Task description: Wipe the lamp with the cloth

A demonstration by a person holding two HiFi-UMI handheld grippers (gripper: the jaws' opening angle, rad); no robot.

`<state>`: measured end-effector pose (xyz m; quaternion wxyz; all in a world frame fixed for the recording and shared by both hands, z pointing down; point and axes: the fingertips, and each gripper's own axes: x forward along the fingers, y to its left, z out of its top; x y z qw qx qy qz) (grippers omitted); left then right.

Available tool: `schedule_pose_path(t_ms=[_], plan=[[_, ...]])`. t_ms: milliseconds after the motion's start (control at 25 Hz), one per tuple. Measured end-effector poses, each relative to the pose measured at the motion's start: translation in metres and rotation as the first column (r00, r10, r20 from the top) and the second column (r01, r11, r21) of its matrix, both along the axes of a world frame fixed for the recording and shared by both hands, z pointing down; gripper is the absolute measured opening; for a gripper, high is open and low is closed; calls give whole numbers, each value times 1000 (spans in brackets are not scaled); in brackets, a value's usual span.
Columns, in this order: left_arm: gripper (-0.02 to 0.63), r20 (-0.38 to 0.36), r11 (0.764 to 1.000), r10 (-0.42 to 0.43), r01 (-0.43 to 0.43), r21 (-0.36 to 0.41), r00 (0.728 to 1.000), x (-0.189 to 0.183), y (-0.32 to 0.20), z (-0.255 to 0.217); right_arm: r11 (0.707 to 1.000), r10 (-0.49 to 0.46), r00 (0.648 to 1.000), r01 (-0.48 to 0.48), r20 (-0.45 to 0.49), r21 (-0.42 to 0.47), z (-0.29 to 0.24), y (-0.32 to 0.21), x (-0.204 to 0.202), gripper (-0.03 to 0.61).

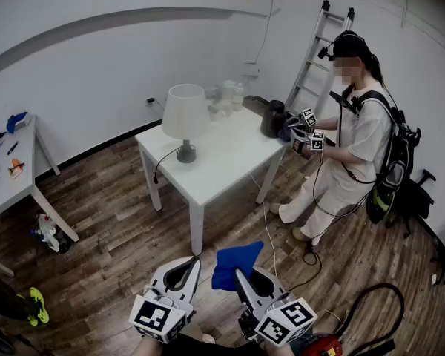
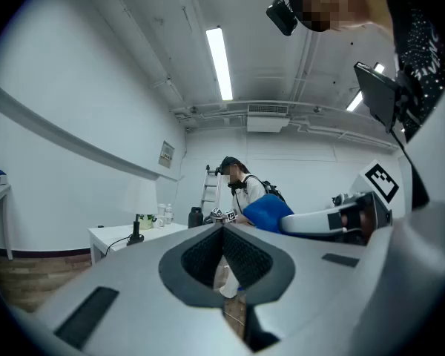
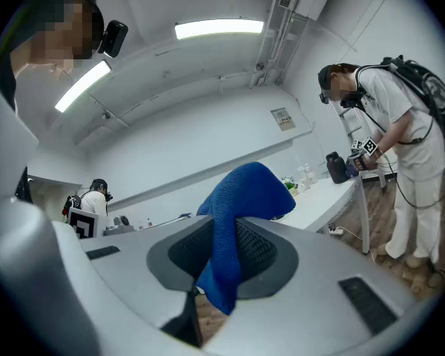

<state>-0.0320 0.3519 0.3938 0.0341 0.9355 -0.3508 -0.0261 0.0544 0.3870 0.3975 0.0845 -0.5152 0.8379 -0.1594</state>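
Wooden floor (image 1: 111, 236), white walls. White desk (image 1: 230, 162) stands mid-room, well apart from the person holding the tools. A second person (image 1: 356, 132) works at the desk's far right corner with their own pair, near a dark jug (image 1: 273, 119); a ladder (image 1: 319, 50) leans on the wall behind.

Lamp (image 1: 185, 117): white shade, dark base, upright on the desk's left end, cord trailing over the front edge. Nothing touches it.

Left tool (image 1: 187, 269): held low in front of the body, jaws brought together with nothing between them; its own view shows only the bare pads meeting.

Right tool (image 1: 243, 279): beside the left one, jaws clamped on the blue cloth (image 1: 236, 262). A fold is pinched between the pads, and the rest bunches up above the tips.

Progress, as I judge it: cloth is in hand, so the pick-up is done. All wiping is left. The holder has yet to close the gap to the desk, and the shade and base show no contact so far.
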Motion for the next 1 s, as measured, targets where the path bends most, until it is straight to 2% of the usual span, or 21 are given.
schedule_pose_path(t_ms=[360,560,1000], plan=[[9,5,999,-41,41,-18,999,10,-46,8,1000,1,1000,-1,3,-12,10,-40,18,78],[9,-6,1000,-4,4,-4,1000,22,-83,10,1000,21,1000,-21,10,-14,9,-77,27,78],[9,-25,1000,2,-2,-15,1000,26,-207,-4,1000,-6,1000,6,-7,-27,-5,-197,20,78]])
